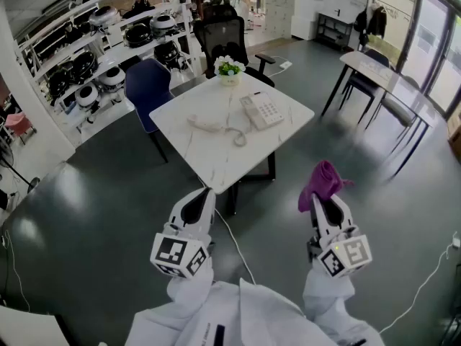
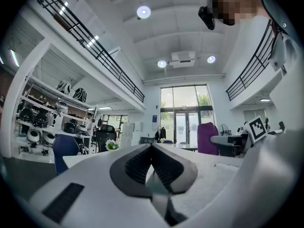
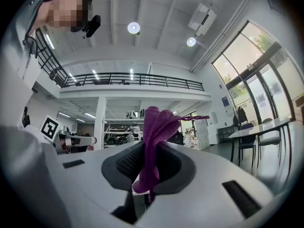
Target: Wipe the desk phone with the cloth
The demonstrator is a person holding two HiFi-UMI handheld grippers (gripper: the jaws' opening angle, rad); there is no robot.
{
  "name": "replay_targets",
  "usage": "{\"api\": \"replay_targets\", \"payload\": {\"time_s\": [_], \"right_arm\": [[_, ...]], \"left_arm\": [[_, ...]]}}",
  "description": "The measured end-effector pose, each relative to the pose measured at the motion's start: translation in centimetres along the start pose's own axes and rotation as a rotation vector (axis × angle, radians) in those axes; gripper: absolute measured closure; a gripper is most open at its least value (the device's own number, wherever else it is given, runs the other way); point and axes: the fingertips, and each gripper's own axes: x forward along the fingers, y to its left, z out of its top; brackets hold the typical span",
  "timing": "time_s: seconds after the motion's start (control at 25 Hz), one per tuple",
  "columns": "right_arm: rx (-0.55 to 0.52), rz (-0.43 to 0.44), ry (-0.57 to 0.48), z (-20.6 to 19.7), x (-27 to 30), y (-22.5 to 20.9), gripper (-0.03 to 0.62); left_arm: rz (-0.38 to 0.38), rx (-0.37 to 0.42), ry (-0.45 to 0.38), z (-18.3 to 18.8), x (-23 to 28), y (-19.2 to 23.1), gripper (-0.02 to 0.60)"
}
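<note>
A cream desk phone [image 1: 262,109] lies on the white square table [image 1: 209,146], its handset [image 1: 207,126] off the base on the tabletop, joined by a coiled cord. My right gripper [image 1: 325,206] is shut on a purple cloth [image 1: 321,182], held up in the air well short of the table; in the right gripper view the purple cloth [image 3: 154,141] sticks up from between the jaws. At lower left my left gripper [image 1: 197,206] hangs with its jaws shut and nothing in them, also short of the table. The left gripper [image 2: 153,167] points level into the room.
A small pot of flowers [image 1: 229,69] stands at the table's far edge. A black office chair [image 1: 223,38] and a blue chair [image 1: 148,89] sit behind the table. Shelves with helmets [image 1: 108,45] line the left wall. Another table with chairs [image 1: 382,81] stands at right. A cable [image 1: 234,244] runs across the floor.
</note>
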Motion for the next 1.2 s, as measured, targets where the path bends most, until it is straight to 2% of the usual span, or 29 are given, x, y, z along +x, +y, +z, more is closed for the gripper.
{"api": "replay_targets", "payload": {"time_s": [0.52, 0.72, 1.0, 1.2], "right_arm": [[0.005, -0.027, 0.004, -0.6, 1.7, -0.2, 0.554], [0.01, -0.034, 0.024, -1.9, 1.8, 0.2, 0.554], [0.029, -0.037, 0.036, -2.6, 2.7, -0.5, 0.554], [0.028, -0.031, 0.04, -3.2, 4.7, -1.6, 0.553]], "left_arm": [[-0.011, -0.004, 0.006, -0.1, 0.9, 1.8, 0.584], [0.007, 0.014, 0.03, -1.1, 0.3, 2.6, 0.584], [-0.004, -0.009, 0.062, -2.4, 0.9, 2.5, 0.584], [0.021, -0.012, 0.084, -3.1, 2.2, 3.5, 0.584]]}}
